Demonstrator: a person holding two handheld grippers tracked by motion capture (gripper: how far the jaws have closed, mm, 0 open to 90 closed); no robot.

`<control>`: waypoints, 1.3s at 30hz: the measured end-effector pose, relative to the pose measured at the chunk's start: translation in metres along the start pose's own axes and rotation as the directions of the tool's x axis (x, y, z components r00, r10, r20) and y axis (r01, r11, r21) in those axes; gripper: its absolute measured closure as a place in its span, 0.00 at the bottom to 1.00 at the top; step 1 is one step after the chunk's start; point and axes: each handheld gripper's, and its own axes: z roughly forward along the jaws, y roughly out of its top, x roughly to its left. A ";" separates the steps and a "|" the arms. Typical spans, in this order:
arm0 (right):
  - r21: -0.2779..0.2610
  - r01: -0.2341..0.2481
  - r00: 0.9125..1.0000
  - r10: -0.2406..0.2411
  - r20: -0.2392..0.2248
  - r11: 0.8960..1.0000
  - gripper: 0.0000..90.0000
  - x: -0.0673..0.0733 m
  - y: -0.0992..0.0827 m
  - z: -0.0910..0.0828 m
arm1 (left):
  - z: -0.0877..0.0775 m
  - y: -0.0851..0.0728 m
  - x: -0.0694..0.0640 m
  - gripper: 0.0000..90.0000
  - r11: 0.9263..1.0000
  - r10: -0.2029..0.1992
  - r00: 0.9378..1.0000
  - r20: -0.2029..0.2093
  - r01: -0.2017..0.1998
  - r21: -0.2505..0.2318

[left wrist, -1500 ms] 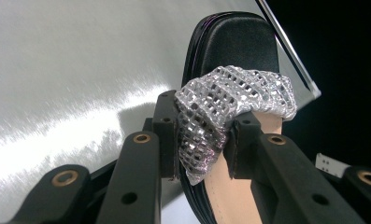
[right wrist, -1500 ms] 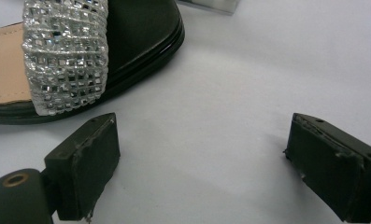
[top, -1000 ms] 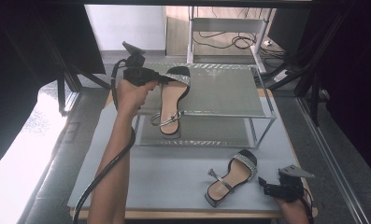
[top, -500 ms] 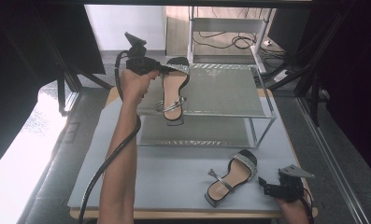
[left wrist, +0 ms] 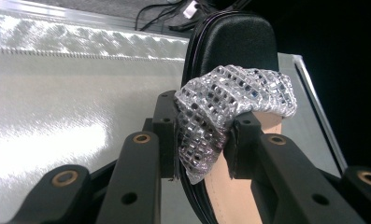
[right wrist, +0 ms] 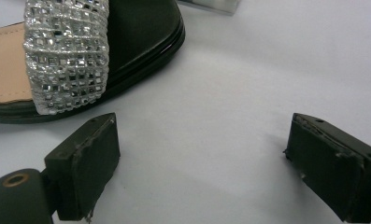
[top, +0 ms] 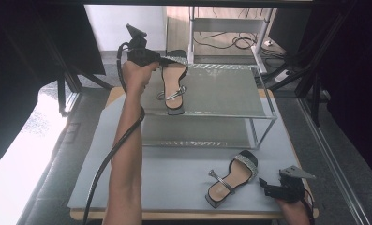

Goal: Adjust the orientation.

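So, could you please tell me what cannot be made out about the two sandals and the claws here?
- Held sandal, left gripper view: whether its sole touches the rack shelf; the left claw covers it.
- High view: that claw's jaws are hidden behind the hand.
- Table sandal, right gripper view: heel cut off by the edge.
- Right claw, high view: opening too small.

free: mat left of sandal; blocked: rack

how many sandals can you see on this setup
2. One sandal lies on the rack's top shelf, its strap clamped by the left gripper. The other sandal lies on the table mat.
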 end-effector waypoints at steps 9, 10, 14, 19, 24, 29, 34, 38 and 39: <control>-0.001 0.001 1.000 -0.001 0.000 1.000 0.11 0.000 0.000 0.000 | 0.025 0.004 0.006 0.77 1.000 0.008 0.999 -0.053 -0.008 -0.015; -0.002 0.000 1.000 0.000 0.000 1.000 0.11 0.000 0.000 0.000 | 0.025 0.004 0.006 0.77 1.000 0.008 0.999 -0.053 -0.008 -0.015; -0.001 0.000 1.000 0.000 0.000 1.000 0.11 0.000 0.000 0.000 | 0.037 0.002 0.009 0.77 1.000 0.019 0.998 -0.061 -0.019 -0.009; -0.002 0.001 1.000 -0.001 0.000 1.000 0.11 0.000 0.000 0.000 | 0.054 -0.003 0.014 0.77 1.000 0.019 0.997 -0.076 -0.019 0.004; -0.003 0.003 1.000 -0.003 0.001 1.000 0.11 0.000 0.000 0.000 | 0.060 -0.009 0.019 0.76 1.000 0.017 0.998 -0.064 -0.018 -0.008; -0.004 0.004 1.000 -0.004 0.002 1.000 0.11 0.000 0.000 0.000 | 0.058 -0.012 0.021 0.60 0.999 0.035 0.999 -0.015 -0.035 -0.018; -0.005 0.004 1.000 -0.004 0.003 1.000 0.11 0.000 0.000 0.000 | 0.047 -0.016 0.019 0.43 0.996 0.079 0.997 -0.001 -0.079 -0.039; -0.005 0.004 1.000 -0.004 0.004 1.000 0.11 0.000 0.000 0.000 | 0.037 -0.025 0.018 0.32 0.990 0.134 0.991 0.008 -0.133 -0.040; -0.005 0.004 1.000 -0.004 0.004 1.000 0.11 0.000 0.000 0.000 | 0.034 -0.028 0.017 0.31 0.990 0.133 0.991 0.018 -0.132 -0.046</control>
